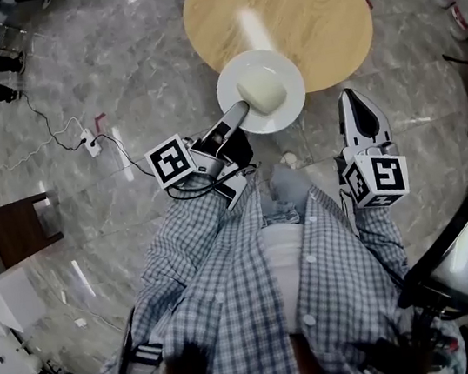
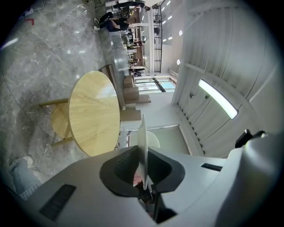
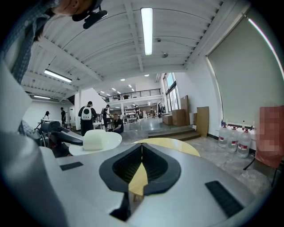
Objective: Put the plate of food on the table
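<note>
Carrying the plate (image 1: 254, 62) to the worktop (image 1: 293, 5) looks like the step in hand. The left hand-held gripper (image 1: 240, 115) pinches the white plate by the rim farthest from the worktop's centre. In the left gripper view its jaws are pressed onto that thin edge (image 2: 142, 142). The plate holds a pale block of food (image 1: 261, 91). From the head view it hangs over the worktop's near edge, partly above the wood and partly above the floor outside it. In the right gripper view the plate (image 3: 111, 141) appears a little above the worktop (image 3: 177, 146), so I judge it not yet set down.

The right hand-held gripper (image 1: 360, 122) sits just off the worktop's near edge, its jaws pressed together on nothing, with only the worktop visible beyond them.

The next move probably calls for taking the plate further in over the worktop and keeping it level so the food stays put. Then it needs lowering until its base rests fully on the wood before the left jaws let go.
</note>
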Available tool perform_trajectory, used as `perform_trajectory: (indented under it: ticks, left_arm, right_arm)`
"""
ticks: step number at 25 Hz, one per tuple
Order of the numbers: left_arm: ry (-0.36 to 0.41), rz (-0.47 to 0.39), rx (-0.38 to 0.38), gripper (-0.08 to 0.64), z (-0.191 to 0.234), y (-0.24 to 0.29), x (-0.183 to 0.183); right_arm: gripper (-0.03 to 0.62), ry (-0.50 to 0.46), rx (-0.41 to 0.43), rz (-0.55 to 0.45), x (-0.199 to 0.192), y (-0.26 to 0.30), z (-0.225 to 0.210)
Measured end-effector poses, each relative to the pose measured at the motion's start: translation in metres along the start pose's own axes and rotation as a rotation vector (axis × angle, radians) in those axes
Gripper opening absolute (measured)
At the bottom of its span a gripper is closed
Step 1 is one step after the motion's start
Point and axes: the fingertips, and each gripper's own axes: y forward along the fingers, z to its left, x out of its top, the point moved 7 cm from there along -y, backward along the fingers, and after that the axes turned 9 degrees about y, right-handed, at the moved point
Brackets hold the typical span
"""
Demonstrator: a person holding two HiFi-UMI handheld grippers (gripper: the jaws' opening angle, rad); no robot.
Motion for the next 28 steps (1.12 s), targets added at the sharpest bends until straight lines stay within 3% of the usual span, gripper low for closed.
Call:
perform_trajectory:
  ticks: [11, 28]
  left_arm:
    - [-0.009, -0.054, 0.005, 0.026, 0.001, 0.037, -0.002]
    - [-0.004, -0.039, 0.008, 0.026, -0.002, 0.043, -0.003]
  right_arm:
    - [0.008, -0.044, 0.052, -0.009, 0.015, 0.022, -0.034]
    - [0.008, 0.019, 0.059, 0.002, 0.007, 0.021, -0.039]
